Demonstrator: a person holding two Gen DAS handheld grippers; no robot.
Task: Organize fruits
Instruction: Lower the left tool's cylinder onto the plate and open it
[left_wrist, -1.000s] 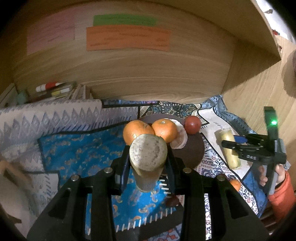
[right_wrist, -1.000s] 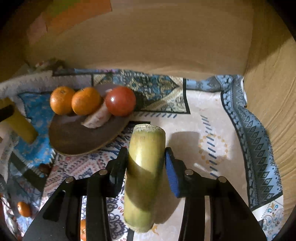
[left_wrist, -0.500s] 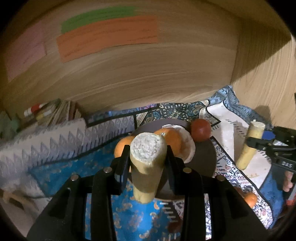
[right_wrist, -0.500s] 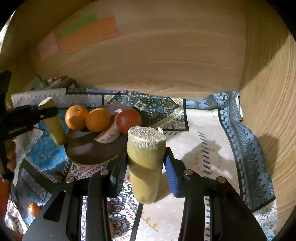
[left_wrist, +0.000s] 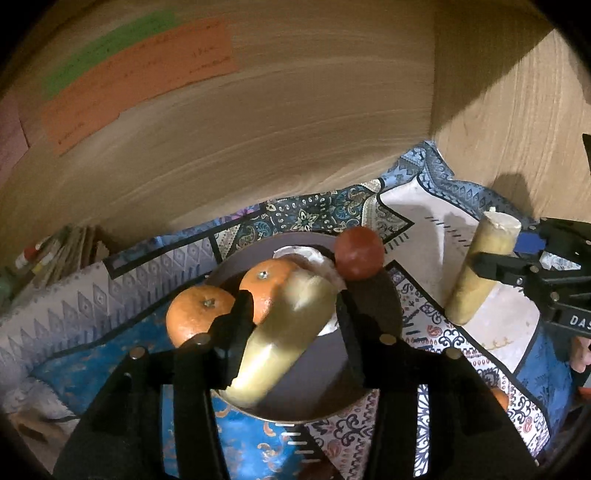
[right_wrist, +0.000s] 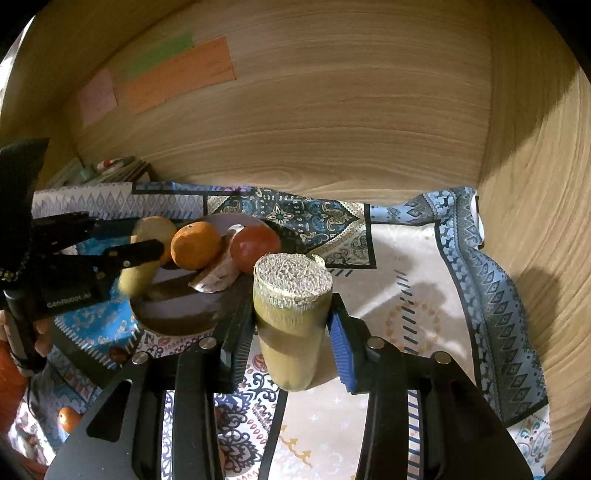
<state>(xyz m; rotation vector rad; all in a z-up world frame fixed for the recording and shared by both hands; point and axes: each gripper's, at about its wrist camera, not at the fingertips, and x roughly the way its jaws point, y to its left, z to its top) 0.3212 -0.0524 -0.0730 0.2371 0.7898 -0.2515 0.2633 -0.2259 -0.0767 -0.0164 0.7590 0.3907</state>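
Left gripper (left_wrist: 291, 325) now tips its clamped cane piece (left_wrist: 284, 336) over the plate (left_wrist: 373, 376); right gripper (right_wrist: 291, 332) grips another cane piece (right_wrist: 291, 314), awaiting its turn.

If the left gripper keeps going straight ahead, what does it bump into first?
Probably the round orange fruit on the dark round plate, just beyond the pale yellow-green cane piece that the left gripper carries. Depth is hard to judge, so it might meet the plate first.

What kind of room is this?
Probably a desk nook at home: wood walls with paper notes, a patterned cloth over the top, and a plate of fruit.
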